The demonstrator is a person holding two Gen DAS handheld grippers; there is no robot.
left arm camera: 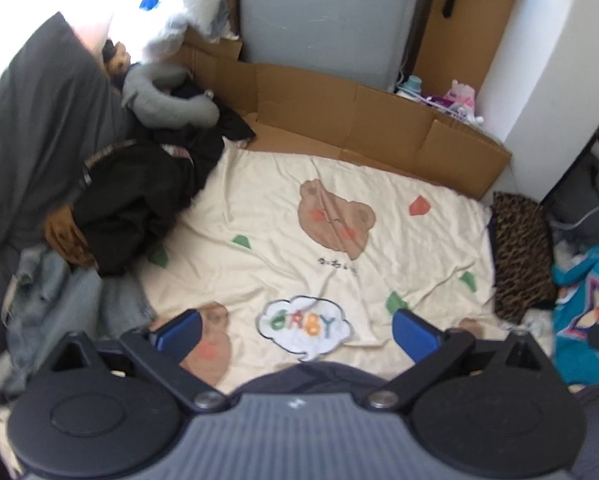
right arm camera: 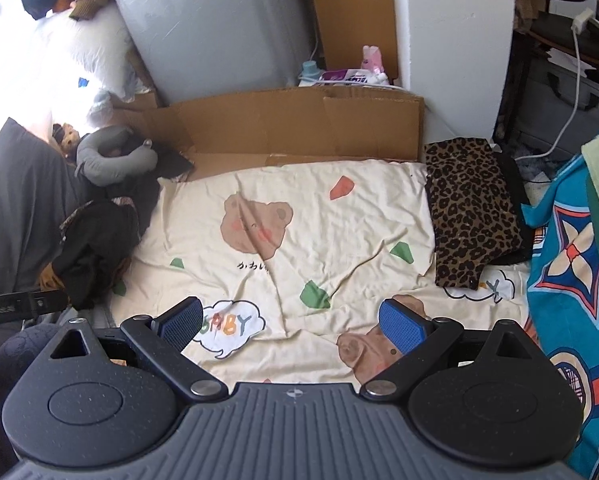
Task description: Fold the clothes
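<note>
A heap of dark clothes [left arm camera: 135,204] lies on the left side of the cream bear-print bedsheet [left arm camera: 419,248], with denim jeans [left arm camera: 59,304] in front of it. A folded leopard-print garment [right arm camera: 471,216] rests at the sheet's right edge. My left gripper [left arm camera: 295,330] hovers open over the sheet's near part, nothing between its blue pads. My right gripper [right arm camera: 293,326] is open too, above the sheet [right arm camera: 339,232], well short of the leopard garment. The dark heap [right arm camera: 95,248] appears at the left of the right wrist view.
Flattened cardboard [left arm camera: 339,120] lines the wall behind the bed. A grey neck pillow [left arm camera: 167,96] and grey bedding [left arm camera: 35,140] sit at the left. A teal patterned fabric [right arm camera: 571,280] lies right. A grey panel [right arm camera: 219,24] stands behind, and a charger cable [right arm camera: 567,116] hangs right.
</note>
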